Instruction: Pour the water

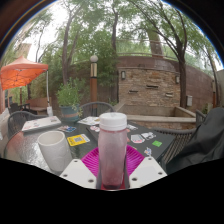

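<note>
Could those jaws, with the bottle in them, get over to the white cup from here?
Probably yes. The gripper is shut on the bottle, and the white cup stands close beside it on the glass table, mouth open, with nothing between them. Papers lie farther back.

I cannot see the bottom of the bottle (113, 150); it is cut off low between the pink pads (92, 162); I cannot tell if both fingers press on it; the small things (140, 139) on the table (172, 128) are too little to name.
</note>
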`<action>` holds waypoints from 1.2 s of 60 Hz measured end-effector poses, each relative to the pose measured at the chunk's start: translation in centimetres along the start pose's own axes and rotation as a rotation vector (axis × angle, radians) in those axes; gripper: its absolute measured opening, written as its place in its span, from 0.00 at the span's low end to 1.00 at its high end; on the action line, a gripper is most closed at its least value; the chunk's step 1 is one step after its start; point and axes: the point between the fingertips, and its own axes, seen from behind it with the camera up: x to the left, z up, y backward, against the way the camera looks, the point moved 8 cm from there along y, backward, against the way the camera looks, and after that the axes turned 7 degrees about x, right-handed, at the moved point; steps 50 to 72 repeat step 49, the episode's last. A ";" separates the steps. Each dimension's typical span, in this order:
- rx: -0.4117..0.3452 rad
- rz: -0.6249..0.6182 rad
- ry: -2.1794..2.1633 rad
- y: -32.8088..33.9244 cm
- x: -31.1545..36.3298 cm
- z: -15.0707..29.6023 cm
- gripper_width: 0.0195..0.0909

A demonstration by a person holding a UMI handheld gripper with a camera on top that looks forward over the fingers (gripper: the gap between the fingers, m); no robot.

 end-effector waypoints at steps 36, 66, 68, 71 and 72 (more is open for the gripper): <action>0.253 -0.150 -0.173 14.8 7.7 -0.6 0.90; 0.231 -0.205 -0.470 25.0 18.2 3.7 0.90; 0.231 -0.205 -0.470 25.0 18.2 3.7 0.90; 0.231 -0.205 -0.470 25.0 18.2 3.7 0.90; 0.231 -0.205 -0.470 25.0 18.2 3.7 0.90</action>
